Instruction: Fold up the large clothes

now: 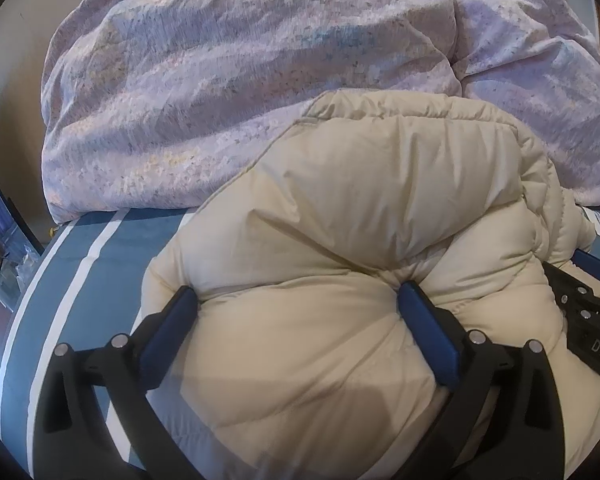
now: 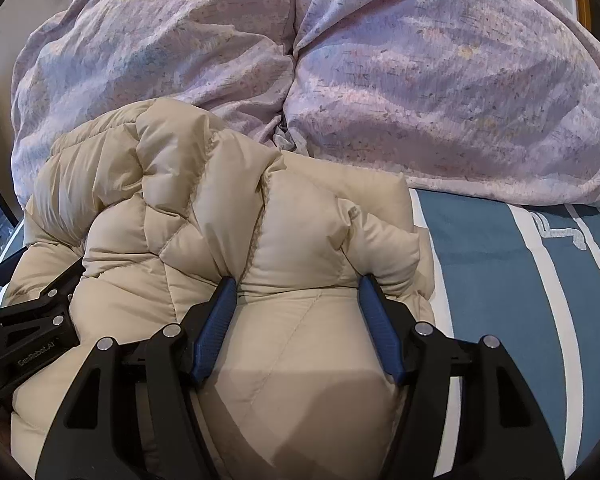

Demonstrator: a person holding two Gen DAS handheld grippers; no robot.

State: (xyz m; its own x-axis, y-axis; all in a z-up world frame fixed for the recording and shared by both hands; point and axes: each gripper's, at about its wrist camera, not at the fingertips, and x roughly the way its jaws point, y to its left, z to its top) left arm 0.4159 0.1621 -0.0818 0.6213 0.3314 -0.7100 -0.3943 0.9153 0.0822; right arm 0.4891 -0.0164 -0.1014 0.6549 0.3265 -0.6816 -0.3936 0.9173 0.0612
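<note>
Jacket (image 1: pixel 340 240), cream and puffy, lies bunched on the striped blue sheet (image 1: pixel 100 272), just in front of my lilac duvet (image 1: pixel 220 80). My left gripper (image 1: pixel 298 300) stands wide apart with padding bulging between its fingers. My right gripper (image 2: pixel 296 292) is clamped on a fold of the jacket.

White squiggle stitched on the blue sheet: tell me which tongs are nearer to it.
Right. The right tongs grip the jacket at its edge next to the squiggle. The left tongs straddle the jacket's far side, with the right tongs between them and it.
</note>
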